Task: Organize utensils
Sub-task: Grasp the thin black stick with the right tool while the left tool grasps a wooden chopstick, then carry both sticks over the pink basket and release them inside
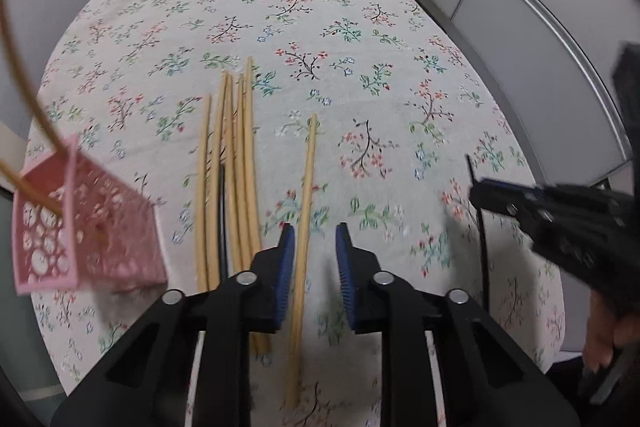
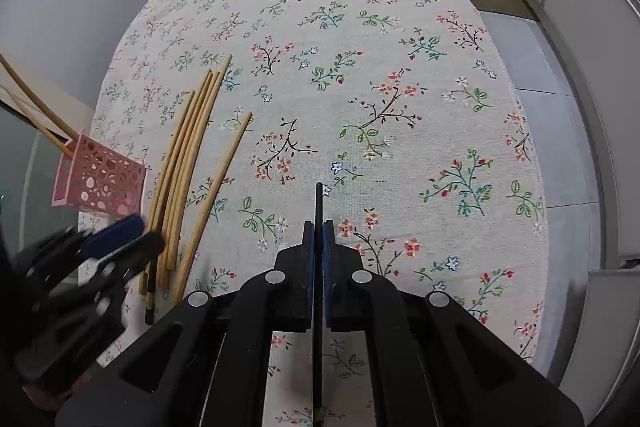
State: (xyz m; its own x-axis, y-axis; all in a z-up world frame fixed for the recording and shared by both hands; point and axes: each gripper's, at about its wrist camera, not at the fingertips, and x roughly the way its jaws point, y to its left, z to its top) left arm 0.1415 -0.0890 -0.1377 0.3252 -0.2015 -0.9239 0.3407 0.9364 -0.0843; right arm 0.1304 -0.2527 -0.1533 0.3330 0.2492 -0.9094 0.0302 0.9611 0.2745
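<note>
We clamp right gripper on black chopstick, keeping it apart. Left gripper, pads not touching, straddles lone bamboo chopstick (bundle beyond left finger); pink basket awaits.

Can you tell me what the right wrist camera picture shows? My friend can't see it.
The right gripper is shut on a thin black chopstick above a flowery tablecloth. To its left lie several wooden chopsticks beside a pink basket.
</note>
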